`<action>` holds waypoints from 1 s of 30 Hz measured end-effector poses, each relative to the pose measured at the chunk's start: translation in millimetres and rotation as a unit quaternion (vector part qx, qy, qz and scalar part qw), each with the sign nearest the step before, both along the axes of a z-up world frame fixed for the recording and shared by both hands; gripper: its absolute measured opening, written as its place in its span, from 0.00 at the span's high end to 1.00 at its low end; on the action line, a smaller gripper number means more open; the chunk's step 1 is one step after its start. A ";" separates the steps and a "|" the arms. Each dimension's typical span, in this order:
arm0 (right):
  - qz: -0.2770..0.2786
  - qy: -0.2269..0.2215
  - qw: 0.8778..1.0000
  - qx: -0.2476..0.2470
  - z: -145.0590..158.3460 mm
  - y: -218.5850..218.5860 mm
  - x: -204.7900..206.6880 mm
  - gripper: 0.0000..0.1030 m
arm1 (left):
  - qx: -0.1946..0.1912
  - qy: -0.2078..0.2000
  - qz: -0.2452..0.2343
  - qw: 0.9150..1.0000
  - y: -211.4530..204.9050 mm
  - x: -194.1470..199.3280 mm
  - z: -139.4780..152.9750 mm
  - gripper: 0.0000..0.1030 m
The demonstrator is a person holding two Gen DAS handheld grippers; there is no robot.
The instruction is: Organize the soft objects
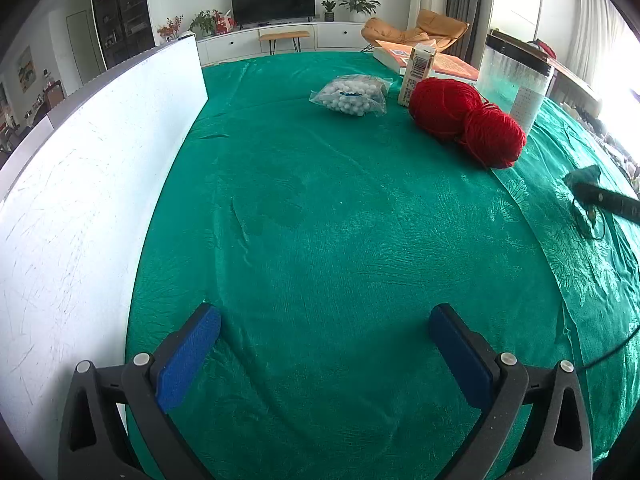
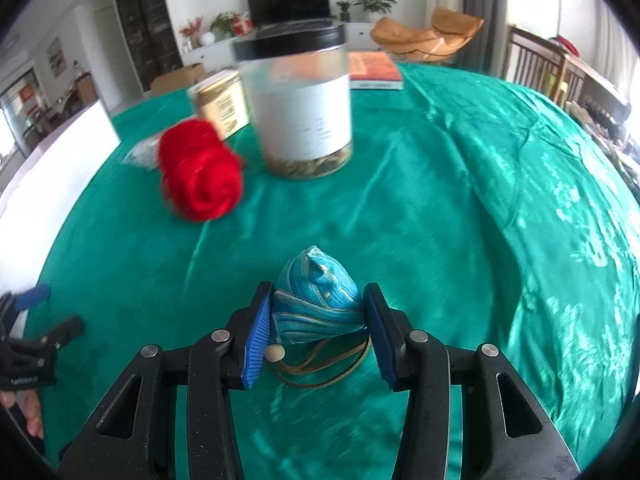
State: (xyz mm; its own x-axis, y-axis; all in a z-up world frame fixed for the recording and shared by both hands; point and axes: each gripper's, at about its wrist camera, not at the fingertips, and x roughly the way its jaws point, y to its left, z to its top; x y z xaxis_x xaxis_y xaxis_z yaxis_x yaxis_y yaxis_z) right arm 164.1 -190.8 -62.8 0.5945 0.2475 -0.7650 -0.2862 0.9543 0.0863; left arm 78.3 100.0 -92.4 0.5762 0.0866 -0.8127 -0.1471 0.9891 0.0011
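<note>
Your left wrist view looks steeply down along its fingers (image 1: 188, 356) at the green-clothed counter (image 1: 320, 240), near it, facing the television (image 1: 273, 1). Your right wrist view tilts down likewise, closer to the lidded jar (image 2: 298, 100). Both views share the red yarn (image 1: 466, 122), jar, carton (image 1: 416, 76) and television wall.

- Daylight floods in from the right, blowing the window (image 1: 624, 80) out to pure white.
- Left wrist view is sharp; the white board (image 1: 80, 208) left of the tool glares bright.
- Right wrist view smears: the jar (image 2: 298, 104) and red yarn (image 2: 200, 168) ahead blur.
- Sheen streaks the green cloth (image 2: 560, 208).
- Fisheye bends everything, corners black.
</note>
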 end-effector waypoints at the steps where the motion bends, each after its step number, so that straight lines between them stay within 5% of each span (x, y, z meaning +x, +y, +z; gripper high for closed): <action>1: -0.015 -0.006 1.000 0.001 4.2 -7.5 8.8 0.53 | 0.000 0.000 0.000 1.000 0.0 0.0 0.0 0.00; 5: -0.056 -0.040 0.998 -0.002 15.4 -25.7 30.9 0.49 | 0.000 0.000 0.000 1.000 0.1 0.0 0.0 0.00; 7: -0.063 -0.032 0.998 -0.004 9.9 -33.5 33.2 0.25 | 0.000 0.000 0.000 1.000 -0.1 -0.1 0.0 0.00; 11: -0.086 -0.011 0.996 -0.014 -3.1 -43.6 23.1 0.25 | 0.000 0.000 0.000 1.000 0.0 -0.2 0.1 0.00; 18: -0.123 -0.001 0.992 0.041 -6.5 -62.3 -23.3 0.23 | 0.000 0.000 0.000 1.000 0.1 -0.4 0.1 0.00; 30: -0.113 0.009 0.993 -0.035 -18.3 -38.4 -24.6 0.13 | 0.000 0.000 0.000 1.000 0.5 -0.7 0.3 0.00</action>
State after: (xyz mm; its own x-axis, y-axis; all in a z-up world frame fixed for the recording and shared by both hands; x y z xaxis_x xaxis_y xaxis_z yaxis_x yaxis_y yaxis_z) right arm 139.6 -229.3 -81.0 0.6157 0.0559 -0.7860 -0.0641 0.9977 0.0208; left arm 77.6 100.5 -92.1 0.5767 0.0869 -0.8123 -0.1471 0.9891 0.0013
